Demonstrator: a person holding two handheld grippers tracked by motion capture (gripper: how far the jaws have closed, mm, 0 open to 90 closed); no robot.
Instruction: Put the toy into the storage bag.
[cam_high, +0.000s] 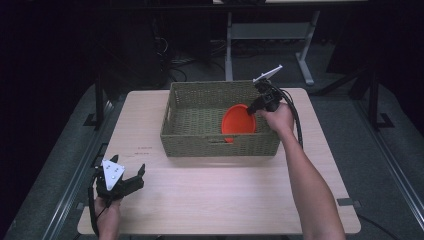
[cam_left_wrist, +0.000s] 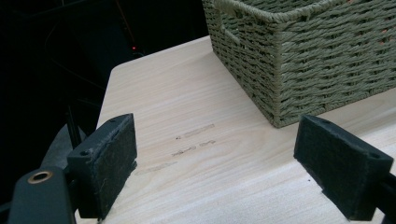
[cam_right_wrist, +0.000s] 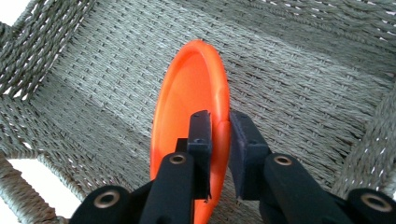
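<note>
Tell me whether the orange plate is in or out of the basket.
In. The orange plate sits tilted on edge inside the woven basket, its rim between the jaws of the right gripper.

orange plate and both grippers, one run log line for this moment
right gripper: shut on orange plate, inside woven basket | left gripper: open, over table

basket (cam_high: 200, 107) sits at the far middle of the table (cam_high: 220, 200), plate (cam_high: 239, 120) tilted inside its right half, left gripper (cam_high: 131, 176) way off at the near-left corner
</note>
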